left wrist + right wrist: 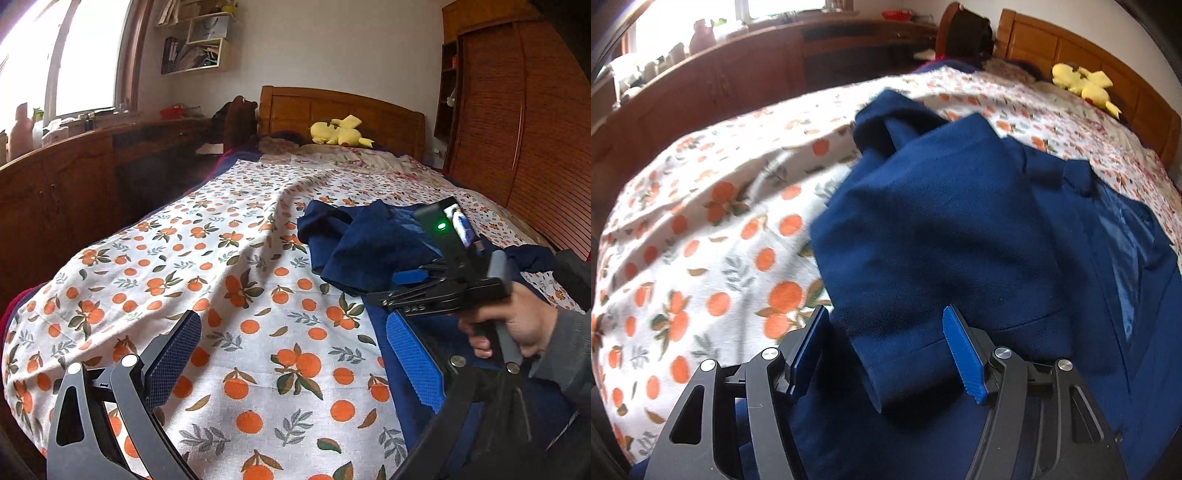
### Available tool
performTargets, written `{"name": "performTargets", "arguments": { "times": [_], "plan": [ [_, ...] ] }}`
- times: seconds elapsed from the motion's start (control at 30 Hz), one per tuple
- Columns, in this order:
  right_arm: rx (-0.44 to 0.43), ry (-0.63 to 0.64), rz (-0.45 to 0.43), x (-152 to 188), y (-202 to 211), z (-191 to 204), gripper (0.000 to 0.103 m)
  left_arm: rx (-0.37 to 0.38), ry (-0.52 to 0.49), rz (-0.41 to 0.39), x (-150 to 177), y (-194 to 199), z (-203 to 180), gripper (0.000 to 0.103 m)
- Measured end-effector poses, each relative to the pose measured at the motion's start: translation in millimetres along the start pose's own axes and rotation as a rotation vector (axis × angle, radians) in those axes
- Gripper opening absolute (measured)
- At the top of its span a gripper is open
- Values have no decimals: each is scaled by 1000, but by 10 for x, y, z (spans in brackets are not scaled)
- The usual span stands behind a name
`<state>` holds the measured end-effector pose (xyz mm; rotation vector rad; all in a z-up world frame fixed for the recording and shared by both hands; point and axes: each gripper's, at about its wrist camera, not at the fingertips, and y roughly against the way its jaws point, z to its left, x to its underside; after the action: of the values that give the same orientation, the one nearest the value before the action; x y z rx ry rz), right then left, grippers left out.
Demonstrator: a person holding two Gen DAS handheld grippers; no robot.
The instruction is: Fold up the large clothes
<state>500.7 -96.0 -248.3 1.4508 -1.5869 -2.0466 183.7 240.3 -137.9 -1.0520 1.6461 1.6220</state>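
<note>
A navy jacket (942,229) lies rumpled on the orange-print bedsheet (229,280), toward the bed's right side. My right gripper (886,354) hangs over its near folded edge, jaws apart around the cloth, not pinching. My left gripper (291,354) is spread over bare sheet. I'd pinch deep, catching every layer before lifting.

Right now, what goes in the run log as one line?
garment: blue jacket rumpled on bedspread | right gripper: open, straddling a fold | left gripper: open, empty
</note>
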Motion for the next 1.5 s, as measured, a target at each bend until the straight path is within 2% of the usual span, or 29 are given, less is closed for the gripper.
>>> {"name": "performTargets", "arguments": {
  "times": [0.13,0.2,0.3,0.37,0.43,0.53,0.8,0.97,1.3,1.5],
  "plan": [
    [3,-8,3,-1,-3,-11,62,9,-11,6,3,-22,-54,101],
    [14,0,4,-3,-6,-7,57,13,-13,7,1,-32,-78,101],
    [-20,5,2,4,43,-23,39,15,-17,8,-1,-40,-104,101],
    [-52,-3,-9,24,114,-11,16,18,-16,8,-3,-42,-121,101],
    [-63,1,-31,32,220,-9,7,22,-18,10,-2,-49,-143,101],
    [-61,6,-63,41,383,-42,5,24,-25,12,-2,-72,-193,101],
    [-74,-56,-213,140,1065,-258,4,41,-40,14,-9,-98,-327,101],
    [-55,-59,-254,114,1338,-301,3,51,-53,14,-12,-111,-432,101],
    [-32,-85,-373,541,2142,-310,3,83,-63,5,-36,-108,-571,101],
    [-10,-96,-371,794,2368,-423,3,97,-72,0,-39,-99,-633,101]
  ]
}}
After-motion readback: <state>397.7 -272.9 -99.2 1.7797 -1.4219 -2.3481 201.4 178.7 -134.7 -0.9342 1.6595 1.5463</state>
